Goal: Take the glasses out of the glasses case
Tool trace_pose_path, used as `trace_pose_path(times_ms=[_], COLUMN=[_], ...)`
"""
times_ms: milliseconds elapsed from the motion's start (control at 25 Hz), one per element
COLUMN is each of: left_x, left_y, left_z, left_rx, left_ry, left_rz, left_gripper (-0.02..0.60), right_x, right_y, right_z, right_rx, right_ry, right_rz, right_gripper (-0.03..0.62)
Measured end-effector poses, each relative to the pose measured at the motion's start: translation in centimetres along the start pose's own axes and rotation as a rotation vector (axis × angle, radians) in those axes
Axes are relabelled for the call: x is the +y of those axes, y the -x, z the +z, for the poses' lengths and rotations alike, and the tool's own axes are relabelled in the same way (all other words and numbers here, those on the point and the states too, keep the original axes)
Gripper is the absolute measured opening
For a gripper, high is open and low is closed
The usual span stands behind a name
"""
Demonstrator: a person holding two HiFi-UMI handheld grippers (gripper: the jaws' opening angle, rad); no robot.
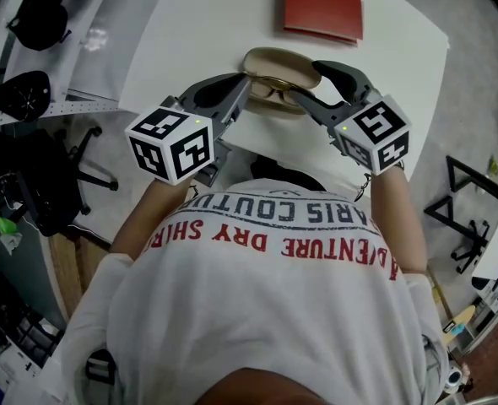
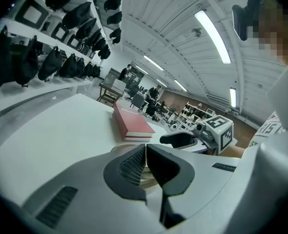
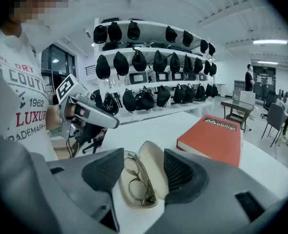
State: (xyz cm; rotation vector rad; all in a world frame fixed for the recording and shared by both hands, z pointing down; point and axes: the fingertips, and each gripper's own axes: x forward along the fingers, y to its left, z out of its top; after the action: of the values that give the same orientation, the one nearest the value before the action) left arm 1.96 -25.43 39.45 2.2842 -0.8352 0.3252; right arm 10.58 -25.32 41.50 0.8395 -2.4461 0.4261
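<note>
Open beige glasses case on white table, gold-rimmed glasses inside, left gripper pinching case's left end, right gripper spread wide astride glasses, red book beyond.

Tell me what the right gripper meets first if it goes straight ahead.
Likely the glasses, lying in the open glasses case between the parted jaws of the right gripper; depth is unclear.

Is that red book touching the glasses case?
Apart. The head view shows a strip of bare table between the red book and the glasses case.
</note>
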Motion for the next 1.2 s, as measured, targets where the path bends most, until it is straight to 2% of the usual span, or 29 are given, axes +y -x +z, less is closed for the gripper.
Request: trace_pose_path(times_ms=[320, 800, 1200], left_x=[2.4, 3.4, 4.3], left_y=[-0.1, -0.2, 0.3], left_z=[-0.8, -1.1, -1.7], left_rx=[0.017, 0.034, 0.041], left_ry=[0.043, 0.058, 0.081], left_rz=[0.027, 0.046, 0.06], left_gripper=[0.031, 0.032, 0.031], right_x=[0.2, 0.6, 1.0], right_y=[-3.7, -6.9, -8.4], right_z=[-2.2, -4.8, -6.4], right_rx=[0.105, 0.212, 0.289], right_ry=[0.029, 0.062, 0.06], right_rz=[0.059, 0.148, 0.206], right_gripper=[0.247, 0.236, 0.177])
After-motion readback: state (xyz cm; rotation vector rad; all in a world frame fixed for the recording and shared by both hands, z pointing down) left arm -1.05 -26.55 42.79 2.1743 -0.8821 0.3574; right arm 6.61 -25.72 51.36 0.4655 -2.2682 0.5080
